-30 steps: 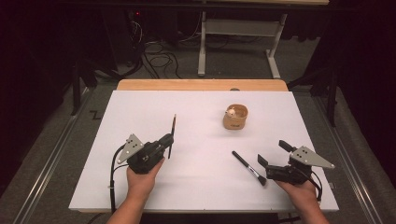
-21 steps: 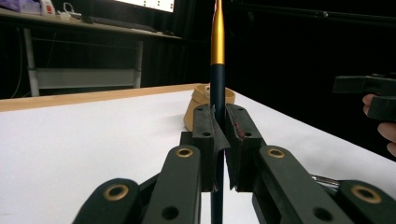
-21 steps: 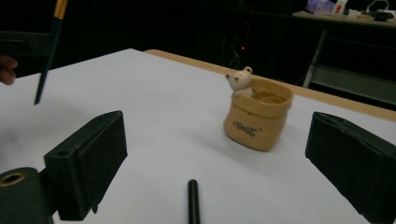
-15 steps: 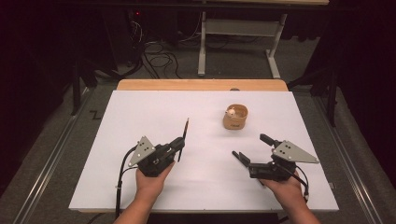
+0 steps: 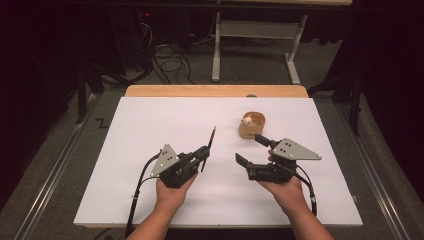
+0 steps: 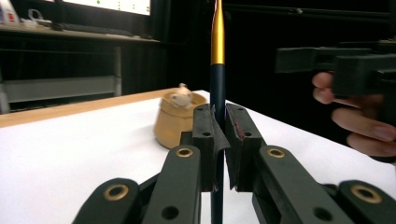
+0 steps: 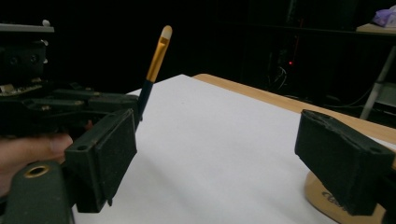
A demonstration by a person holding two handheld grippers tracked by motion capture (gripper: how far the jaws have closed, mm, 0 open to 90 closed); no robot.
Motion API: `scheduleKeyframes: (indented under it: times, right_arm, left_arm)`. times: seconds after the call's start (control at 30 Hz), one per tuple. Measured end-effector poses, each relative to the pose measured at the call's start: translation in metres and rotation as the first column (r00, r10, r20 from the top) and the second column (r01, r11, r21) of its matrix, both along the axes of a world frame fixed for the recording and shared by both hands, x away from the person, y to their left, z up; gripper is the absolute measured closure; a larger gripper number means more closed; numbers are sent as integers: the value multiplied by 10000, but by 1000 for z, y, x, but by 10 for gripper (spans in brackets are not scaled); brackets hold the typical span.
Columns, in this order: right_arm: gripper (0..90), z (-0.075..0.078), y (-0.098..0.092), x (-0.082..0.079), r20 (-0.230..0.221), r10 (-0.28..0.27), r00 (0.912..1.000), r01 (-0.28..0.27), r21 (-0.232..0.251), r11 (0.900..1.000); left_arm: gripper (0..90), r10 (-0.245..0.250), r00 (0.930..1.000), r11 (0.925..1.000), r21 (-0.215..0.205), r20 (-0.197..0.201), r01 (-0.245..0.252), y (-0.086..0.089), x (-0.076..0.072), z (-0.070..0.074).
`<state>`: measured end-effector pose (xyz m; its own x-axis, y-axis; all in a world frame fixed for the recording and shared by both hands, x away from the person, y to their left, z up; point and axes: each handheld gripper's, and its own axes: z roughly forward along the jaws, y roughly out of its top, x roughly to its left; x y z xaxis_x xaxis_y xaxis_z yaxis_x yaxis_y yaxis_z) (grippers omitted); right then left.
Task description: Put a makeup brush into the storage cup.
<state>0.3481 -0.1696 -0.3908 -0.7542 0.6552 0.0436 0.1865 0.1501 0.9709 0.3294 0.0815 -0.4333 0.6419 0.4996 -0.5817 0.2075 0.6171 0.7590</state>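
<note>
Brush has swung upright, clamped in left gripper fingers. Right gripper, fingers wide and empty, has closed in, likely for a handover.

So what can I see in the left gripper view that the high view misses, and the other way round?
Left gripper view alone: the left gripper with its jaws clamped on the brush, whose gold band shows up close, and a small figure peeking from the wooden cup. High view alone: the whole white table, both forearms, and the right gripper with jaws apart. Both: brush, cup and white tabletop.
</note>
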Motion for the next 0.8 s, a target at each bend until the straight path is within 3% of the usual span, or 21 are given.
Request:
scheduleKeyframes:
  times: [0.1,0.37,0.8]
  right_arm:
    - [154,-5,0,-1,-170,177,9997,-173,232,9996]
    - [176,-14,4,-1,-562,401,9976,-394,142,9991]
    - [380,-15,14,-3,-729,774,9943,-725,679,9951]
  left_arm:
    - [836,-212,9998,9997,83,-41,213,-7,-5,-3]
    - [835,-653,9978,9972,372,-87,656,-27,-11,-12]
    - [835,-840,9965,9958,357,41,838,-39,-14,-12]
